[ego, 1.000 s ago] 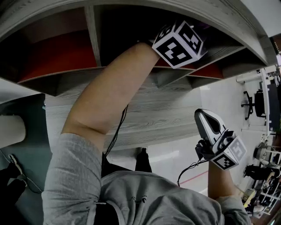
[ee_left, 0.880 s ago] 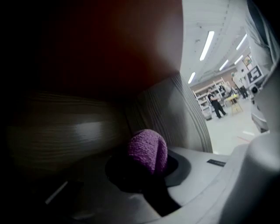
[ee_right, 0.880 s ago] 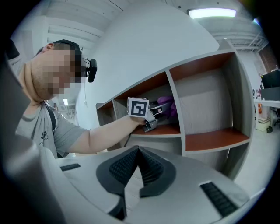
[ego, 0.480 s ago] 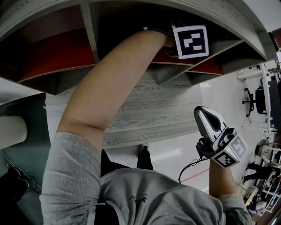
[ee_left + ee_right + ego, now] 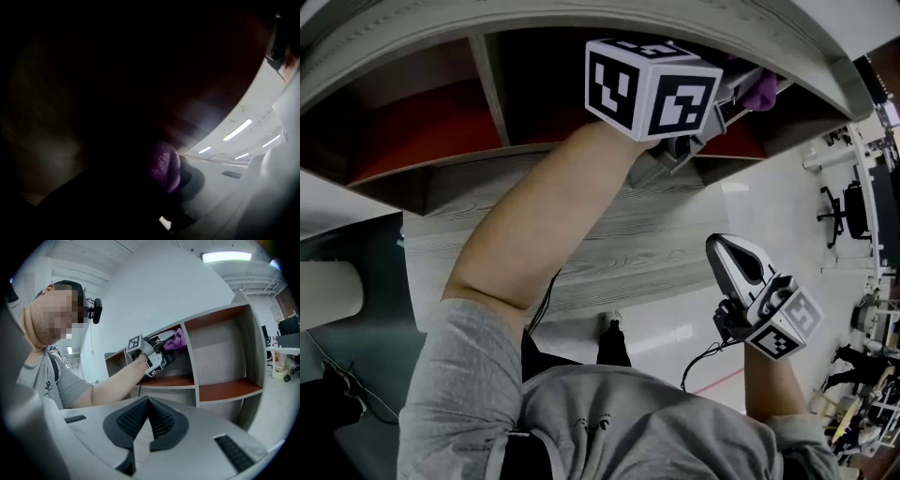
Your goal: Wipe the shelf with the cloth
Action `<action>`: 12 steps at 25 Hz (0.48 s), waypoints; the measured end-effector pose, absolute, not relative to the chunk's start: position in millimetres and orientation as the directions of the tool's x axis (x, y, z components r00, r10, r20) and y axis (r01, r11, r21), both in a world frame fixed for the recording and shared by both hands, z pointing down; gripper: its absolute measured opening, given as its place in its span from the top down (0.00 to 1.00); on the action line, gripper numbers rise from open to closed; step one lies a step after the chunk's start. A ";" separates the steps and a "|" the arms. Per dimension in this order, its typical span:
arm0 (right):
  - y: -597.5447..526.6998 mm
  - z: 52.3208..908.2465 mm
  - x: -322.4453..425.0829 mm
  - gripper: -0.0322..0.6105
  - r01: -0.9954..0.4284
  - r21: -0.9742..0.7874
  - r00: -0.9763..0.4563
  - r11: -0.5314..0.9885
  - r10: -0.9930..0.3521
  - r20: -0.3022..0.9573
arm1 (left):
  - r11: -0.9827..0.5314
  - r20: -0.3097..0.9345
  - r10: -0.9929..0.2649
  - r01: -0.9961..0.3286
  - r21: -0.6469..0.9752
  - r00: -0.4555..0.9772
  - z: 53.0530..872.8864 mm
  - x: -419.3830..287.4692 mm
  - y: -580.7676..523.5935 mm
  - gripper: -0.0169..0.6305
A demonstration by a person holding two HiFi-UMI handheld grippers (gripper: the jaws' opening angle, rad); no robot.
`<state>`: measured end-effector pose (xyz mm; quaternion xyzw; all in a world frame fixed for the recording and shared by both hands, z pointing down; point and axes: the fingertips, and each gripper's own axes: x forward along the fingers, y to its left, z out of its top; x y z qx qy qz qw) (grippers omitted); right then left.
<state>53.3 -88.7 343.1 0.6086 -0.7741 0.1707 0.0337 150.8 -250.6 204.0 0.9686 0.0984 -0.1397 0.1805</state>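
pinching the cloth point(image 5: 163, 166), my left gripper point(image 5: 731, 94) has its jaws closed on a purple wad. the left gripper view is very dark, yet the knit bulges out right between the jaws. from the right gripper view, the cloth pokes out at 1 o'clock of the jaws, high in the middle compartment of the shelf point(image 5: 220, 357) and just beside the grey divider point(image 5: 185, 352). whether it touches the divider or the back wall i cannot tell. the red-brown board point(image 5: 168, 380) of that compartment lies at 6 o'clock of the cloth, apart from it. my marker cube point(image 5: 649, 86) sits at 9 o'clock of the cloth in the head view. my bare forearm point(image 5: 534, 216) runs from it down toward 7 o'clock into a grey sleeve point(image 5: 459, 375).

my right gripper point(image 5: 149, 401) has its jaws brought together, the ribbed pads meeting at their tips with nothing between them. in the head view it hangs at 5 o'clock of the left one, well apart, out in front of the shelf over the pale floor point(image 5: 675, 337). it points up toward 11 o'clock, and its own camera looks across at the shelf and my left arm.
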 end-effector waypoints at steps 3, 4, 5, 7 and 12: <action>-84.7 343.3 51.3 0.92 -0.952 -0.231 -0.259 0.200 -0.930 0.261 | -0.888 -0.334 0.097 0.233 0.396 0.937 203.3 156.3 -250.0 0.86; -84.1 343.0 50.1 0.92 -0.951 -0.233 -0.261 0.202 -0.929 0.261 | -0.895 -0.330 0.082 0.215 0.391 0.940 203.2 156.6 -249.2 0.86; -84.3 342.8 48.7 0.92 -0.949 -0.237 -0.266 0.206 -0.928 0.260 | -0.910 -0.318 0.070 0.191 0.368 0.946 203.6 156.8 -248.0 0.85; -85.0 343.0 48.6 0.92 -0.947 -0.242 -0.271 0.209 -0.927 0.259 | -0.950 -0.275 0.058 0.137 0.279 0.960 205.9 158.1 -244.9 0.84; -82.6 343.1 50.8 0.92 -0.950 -0.236 -0.265 0.204 -0.928 0.263 | -0.996 -0.153 0.060 0.069 0.054 0.986 219.6 159.0 -233.5 0.84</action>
